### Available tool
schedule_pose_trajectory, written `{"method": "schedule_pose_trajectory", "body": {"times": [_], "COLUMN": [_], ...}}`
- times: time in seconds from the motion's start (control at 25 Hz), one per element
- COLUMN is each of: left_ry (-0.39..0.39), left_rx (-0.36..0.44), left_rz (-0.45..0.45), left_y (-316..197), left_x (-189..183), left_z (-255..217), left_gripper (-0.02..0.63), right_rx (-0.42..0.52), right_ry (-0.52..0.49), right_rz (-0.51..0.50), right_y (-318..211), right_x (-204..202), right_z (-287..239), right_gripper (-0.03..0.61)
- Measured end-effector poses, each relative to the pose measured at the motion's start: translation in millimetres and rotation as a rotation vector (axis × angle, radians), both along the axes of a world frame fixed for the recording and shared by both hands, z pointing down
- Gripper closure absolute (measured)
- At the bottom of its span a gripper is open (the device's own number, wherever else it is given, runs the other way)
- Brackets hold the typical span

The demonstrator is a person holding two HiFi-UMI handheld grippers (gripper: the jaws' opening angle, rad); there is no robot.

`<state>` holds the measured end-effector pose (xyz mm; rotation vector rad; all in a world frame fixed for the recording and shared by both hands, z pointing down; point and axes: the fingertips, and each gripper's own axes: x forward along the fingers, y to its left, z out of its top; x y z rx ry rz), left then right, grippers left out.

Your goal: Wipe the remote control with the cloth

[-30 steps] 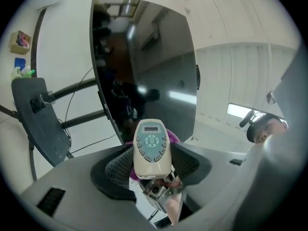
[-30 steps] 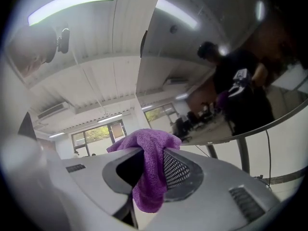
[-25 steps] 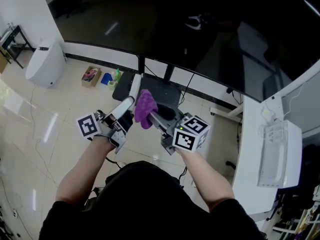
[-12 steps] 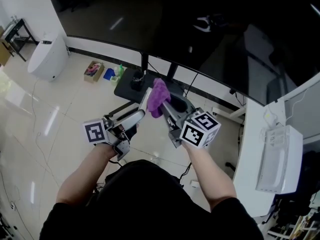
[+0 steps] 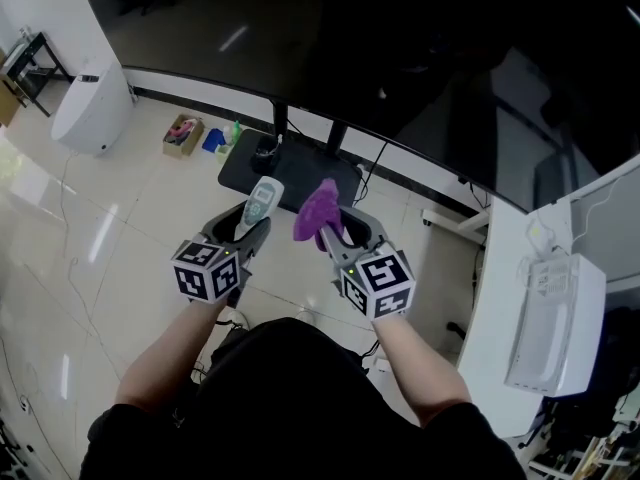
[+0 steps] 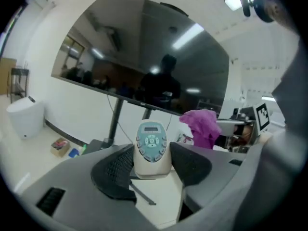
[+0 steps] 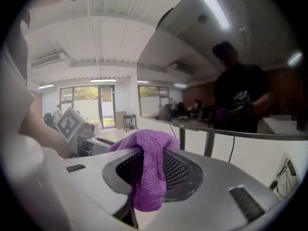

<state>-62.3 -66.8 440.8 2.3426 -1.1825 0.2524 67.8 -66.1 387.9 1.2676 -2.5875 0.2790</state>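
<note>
Remote control (image 5: 262,200) is held in mid-air before the person. Its lower end is pinched between the wide-set jaws of the left gripper (image 5: 250,231), while the keypad end is left free. Its long axis is pointed up and away from the person, with the buttons turned back towards that gripper's camera. A purple cloth (image 5: 318,208) is clamped between the closer-set jaws of the right gripper (image 5: 338,234), bunched above them and hanging below. The cloth is seen just to the right of the remote, near but apart, at about the same height, with nothing between them. A short sideways approach by the right hand, then strokes along the exposed upper face, is judged to be what wiping calls for. Beyond both, a large dark screen (image 5: 400,58) on a black stand base (image 5: 290,173) and a white table (image 5: 500,298) at the right are seen, well apart and not in the way.
</note>
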Motion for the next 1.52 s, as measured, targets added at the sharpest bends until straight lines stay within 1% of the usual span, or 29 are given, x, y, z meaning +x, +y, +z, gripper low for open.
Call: {"method": "schedule_pose_trajectory", "body": {"times": [0.08,0.16,0.28,0.4,0.52,0.64,0.76,0.92,1.04,1.16,1.32,1.52], "left_ry": [-0.082,-0.142,-0.197,-0.242,-0.264,-0.277,-0.271,-0.313,-0.348,-0.370,-0.402,-0.399], "left_rx": [-0.022,-0.048,-0.095,-0.140,-0.185,-0.234,-0.260,-0.287,-0.281,-0.278,-0.274,-0.270], "left_rz": [-0.042,-0.074,-0.105,-0.108,-0.087,-0.072,-0.057,-0.018,-0.004,-0.003,0.001,0.024], "left_y": [-8,-18,-39,-69,-104,-136,-169,-194,-210,-212,-211,-208], "left_x": [-2,-1,4,14,29,42,62,79,80,81,83,85], "left_z": [25,50,88,133,184,234,263,309,331,347,355,358], "left_gripper": [0.387,0.387,0.387,0.387,0.387,0.387,0.387,0.387,0.386,0.385,0.383,0.380], "right_rx": [-0.021,-0.053,-0.125,-0.207,-0.284,-0.347,-0.381,-0.423,-0.433,-0.444,-0.447,-0.463], "right_ry": [0.050,0.102,0.163,0.205,0.243,0.252,0.258,0.268,0.275,0.292,0.311,0.372], "right_rz": [0.009,0.022,0.041,0.060,0.104,0.146,0.175,0.214,0.224,0.234,0.249,0.237], "right_y": [-2,-7,-19,-36,-61,-80,-94,-98,-110,-118,-131,-153], "right_x": [7,14,20,21,31,39,47,60,63,67,71,68], "right_z": [18,40,75,114,165,207,237,263,280,293,305,329], "right_gripper": [0.466,0.466,0.466,0.466,0.466,0.466,0.465,0.465,0.465,0.465,0.465,0.459]}}
